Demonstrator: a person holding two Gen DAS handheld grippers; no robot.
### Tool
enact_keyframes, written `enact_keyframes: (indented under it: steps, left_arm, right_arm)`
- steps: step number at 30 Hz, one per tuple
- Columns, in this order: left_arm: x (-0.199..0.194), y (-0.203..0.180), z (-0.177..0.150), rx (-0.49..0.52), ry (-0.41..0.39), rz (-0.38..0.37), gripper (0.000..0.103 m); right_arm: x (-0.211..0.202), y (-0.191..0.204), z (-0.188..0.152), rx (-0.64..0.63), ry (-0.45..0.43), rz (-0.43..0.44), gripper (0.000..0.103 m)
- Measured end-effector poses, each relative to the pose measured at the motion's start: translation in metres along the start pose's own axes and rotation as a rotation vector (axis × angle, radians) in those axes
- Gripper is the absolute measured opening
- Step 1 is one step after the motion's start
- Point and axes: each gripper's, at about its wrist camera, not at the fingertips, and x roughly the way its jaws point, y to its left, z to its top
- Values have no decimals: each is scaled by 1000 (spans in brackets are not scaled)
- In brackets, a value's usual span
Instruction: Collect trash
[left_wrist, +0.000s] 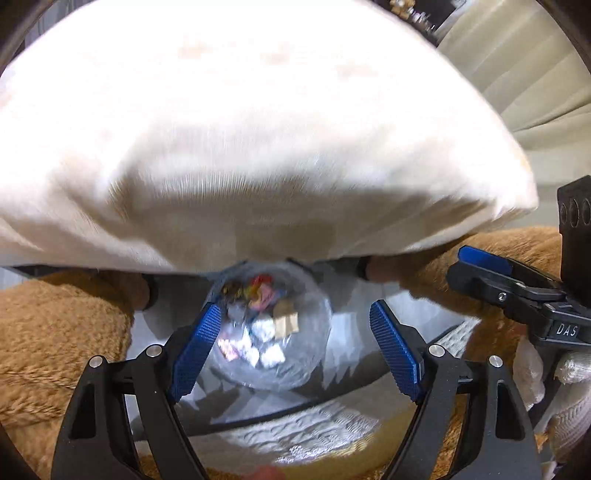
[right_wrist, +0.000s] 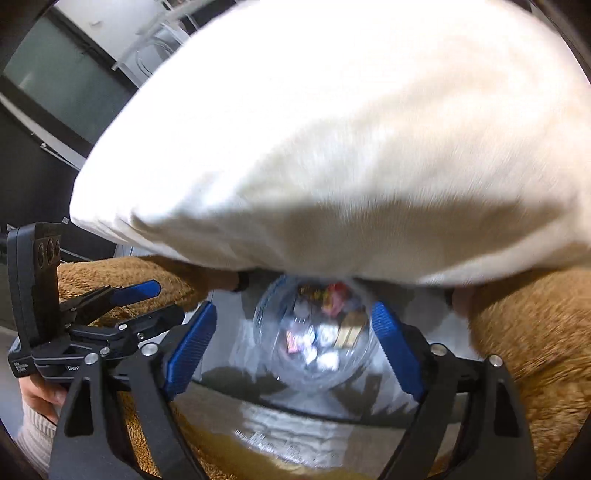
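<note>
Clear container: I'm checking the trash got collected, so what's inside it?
The clear container holds crumpled foil-like scraps, colourful wrappers and a tan piece. The white cushion hides its far rim.

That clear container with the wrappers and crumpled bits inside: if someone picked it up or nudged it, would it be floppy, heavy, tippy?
The clear trash container looks thin and glossy, so it would probably flex under a squeeze and feel slippery. Its load is colourful wrappers and crumpled foil-like scraps, so it is likely light. Being light and rounded, it might slide or tip if pushed.
</note>
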Motion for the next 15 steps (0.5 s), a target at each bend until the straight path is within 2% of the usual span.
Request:
enact_keyframes:
  steps: [7,8,11,15]
  left_arm:
    - [-57,-20,15,86,-185,-12,82]
    - [-64,-23,17,105,-208,-10,82]
    - [-87,-32,26,159,-283,-3,94]
    - [-111,-43,42,200,-366,1,96]
  right_arm:
    - [-69,14,14,-120,-229,-77,87]
    - [-77,14,18,-134,-257,-85,98]
    - [-103,18,31,-187,-348,-108,98]
    - [-128,18,47,-206,-425,-131,98]
